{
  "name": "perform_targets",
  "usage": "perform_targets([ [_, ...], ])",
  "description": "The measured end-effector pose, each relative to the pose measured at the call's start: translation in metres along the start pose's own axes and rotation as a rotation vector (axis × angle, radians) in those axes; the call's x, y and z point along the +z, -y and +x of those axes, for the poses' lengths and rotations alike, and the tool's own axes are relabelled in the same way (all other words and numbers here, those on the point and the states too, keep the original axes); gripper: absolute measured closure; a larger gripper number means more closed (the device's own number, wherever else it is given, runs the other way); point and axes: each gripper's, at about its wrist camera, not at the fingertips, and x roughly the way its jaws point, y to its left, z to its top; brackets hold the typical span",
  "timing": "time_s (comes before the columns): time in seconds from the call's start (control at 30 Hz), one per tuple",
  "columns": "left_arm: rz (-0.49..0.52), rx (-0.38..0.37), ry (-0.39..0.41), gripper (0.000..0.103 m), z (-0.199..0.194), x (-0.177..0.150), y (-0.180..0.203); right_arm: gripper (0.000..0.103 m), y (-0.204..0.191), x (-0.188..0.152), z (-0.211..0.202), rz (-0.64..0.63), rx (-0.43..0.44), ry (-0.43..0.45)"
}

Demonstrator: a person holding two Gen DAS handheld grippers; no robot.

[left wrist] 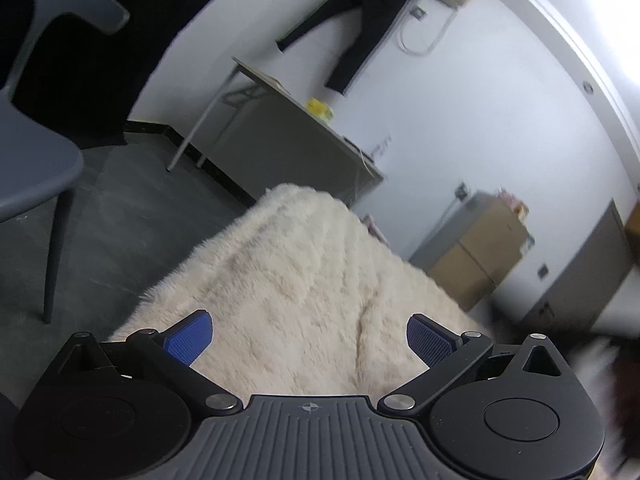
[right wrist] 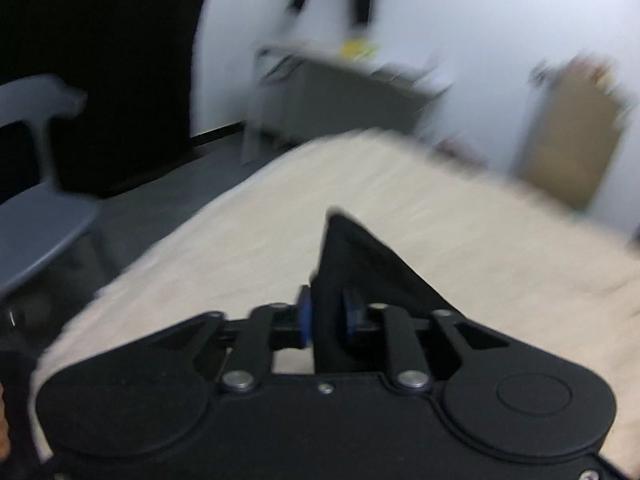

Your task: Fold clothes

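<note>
Left wrist view: While the left hand-held gripper [left wrist: 308, 338] hangs over the cream shaggy blanket [left wrist: 304, 272], its two blue pads [left wrist: 190, 338] stand wide apart with nothing between them.
Left view, surroundings: one grey chair [left wrist: 36, 168] at far left, one grey desk [left wrist: 296, 136] against the far wall with one yellow object [left wrist: 319, 109] on it, one pair of dark trousers [left wrist: 356, 32] hanging on the wall, one cardboard box [left wrist: 486, 248] at right.
Left view, garment: none clearly shown here; only a dark blur at the near right edge, which I cannot identify.
Right wrist view: the picture is motion-blurred; the right hand-held gripper [right wrist: 328, 316] is narrow, with a fold of black cloth [right wrist: 360, 264] between its blue pads [right wrist: 305, 316].
Right view, garment place: the black cloth rises from the jaws as one peaked fold above the blanket [right wrist: 280, 208], near the middle of it.
Right view, count: one black garment, one chair [right wrist: 40, 208], one desk [right wrist: 340, 96], one box [right wrist: 572, 144].
Risk, grip: the hold looks light, so the cloth may slip out mid-fold.
Risk, one-handed: with the left jaws empty, the garment could bunch rather than lie flat.
Risk, pile: long blanket fibres could snag in the pads.
</note>
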Motion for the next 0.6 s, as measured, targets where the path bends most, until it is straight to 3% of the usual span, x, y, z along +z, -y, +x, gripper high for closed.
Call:
perform_targets([
  [0.07,-0.009,0.008,-0.003,0.000,-0.003,0.002,-0.004,0.083,-0.023,-0.021,0.016,0.046,0.054,0.017],
  [0.13,-0.017,0.007,0.003,0.000,-0.005,0.004,-0.005,0.061,-0.018,-0.029,0.010,0.050,0.074,0.033],
  [0.23,-0.020,0.000,0.002,0.000,0.000,0.005,-0.005,0.044,-0.004,-0.037,-0.006,0.045,0.096,0.056],
  [0.3,0.016,0.004,-0.032,0.000,0.009,0.002,0.000,0.039,0.032,-0.053,-0.031,0.056,0.046,0.087],
  [0.4,0.074,-0.003,-0.065,0.000,0.016,-0.002,0.009,0.038,0.086,-0.083,-0.055,0.188,-0.034,0.088],
  [0.6,0.168,-0.019,-0.128,0.000,0.028,-0.013,0.022,0.038,0.224,-0.172,-0.104,0.626,-0.243,0.109],
])
